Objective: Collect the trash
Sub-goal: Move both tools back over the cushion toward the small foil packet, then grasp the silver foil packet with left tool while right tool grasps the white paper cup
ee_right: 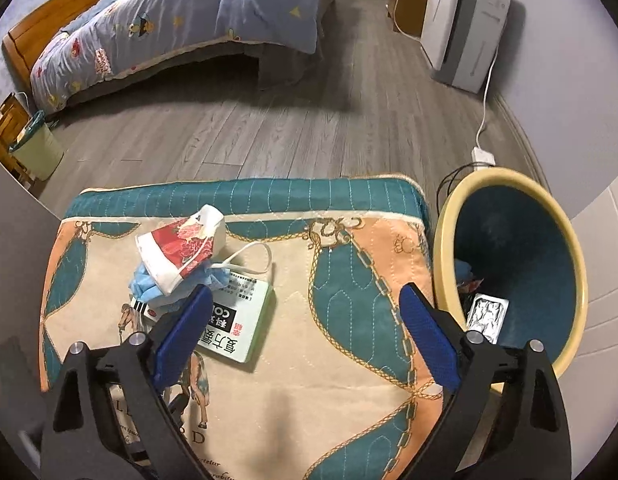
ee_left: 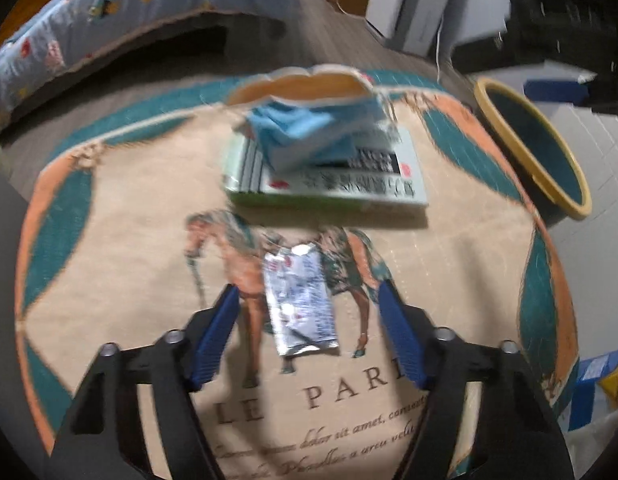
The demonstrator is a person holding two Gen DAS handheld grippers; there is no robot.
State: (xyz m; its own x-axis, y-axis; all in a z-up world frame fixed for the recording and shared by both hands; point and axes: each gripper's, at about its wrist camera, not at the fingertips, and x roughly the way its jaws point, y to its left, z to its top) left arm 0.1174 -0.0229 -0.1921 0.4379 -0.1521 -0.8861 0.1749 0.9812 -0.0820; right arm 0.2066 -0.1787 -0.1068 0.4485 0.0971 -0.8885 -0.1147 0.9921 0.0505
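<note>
One foil sachet (ee_left: 301,300) lies flat, long axis along your left gripper (ee_left: 309,332) | jaws half-open astride it, untouched | right gripper (ee_right: 305,336) wide, empty.

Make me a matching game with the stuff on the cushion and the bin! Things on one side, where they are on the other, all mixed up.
Things:
1. silver packet
2. red flowered mask
3. medicine box
4. bin

Places:
A. beside the cushion, on the floor
B. top of the pile
C. between the left gripper fingers, not yet pinched
D. under the blue mask

Pairs: 1-C, 2-B, 3-D, 4-A
</note>
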